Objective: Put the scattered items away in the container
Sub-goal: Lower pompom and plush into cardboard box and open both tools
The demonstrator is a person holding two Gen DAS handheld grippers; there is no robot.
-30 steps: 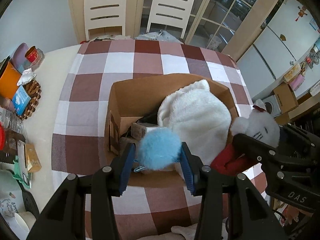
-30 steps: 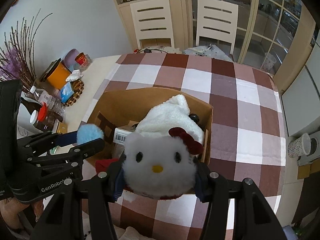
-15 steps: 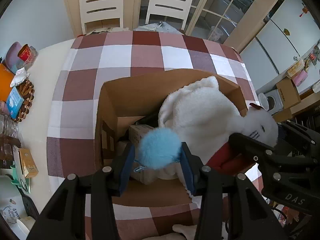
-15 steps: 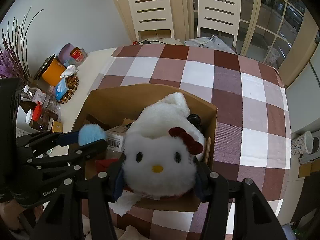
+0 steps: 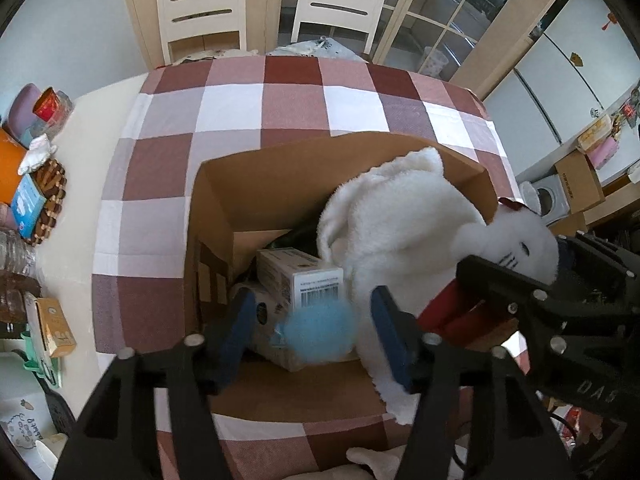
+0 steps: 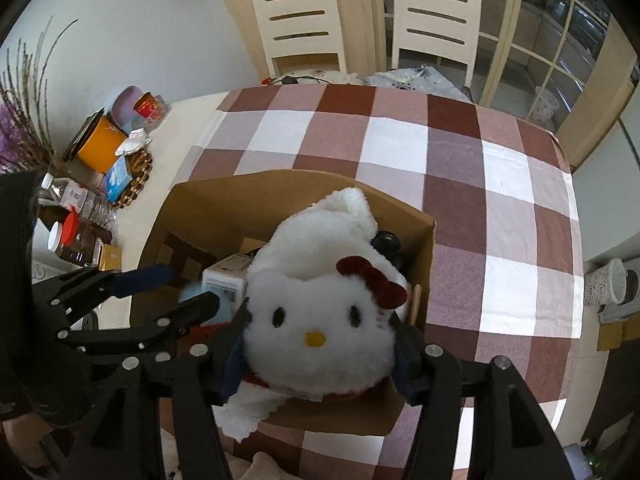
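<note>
An open cardboard box [image 5: 280, 168] stands on the checked tablecloth and holds a small white barcode box [image 5: 304, 276]. My left gripper [image 5: 316, 334] hangs over the box's near side, its jaws opening. A fluffy blue pompom [image 5: 320, 332], blurred, sits between the fingers with a gap on each side. My right gripper [image 6: 320, 360] grips the head of a white cat plush [image 6: 320, 320] with a red bow, and its jaws are starting to open. The plush's body [image 5: 400, 232] lies inside the box [image 6: 224, 208]. The right gripper [image 5: 540, 292] also shows in the left wrist view.
Along the table's left side stand an orange tin [image 6: 98, 148], a purple cup [image 6: 126, 100], bottles [image 6: 80, 204] and a woven mat [image 6: 136, 176]. Two white chairs [image 6: 304, 20] stand behind the table. A speckled mug [image 6: 604, 284] sits off the right edge.
The left jaws have spread and the blue pompom has left the pads, sinking toward the box's contents. Both grippers came lower over the box, and the plush sits deeper in it.
</note>
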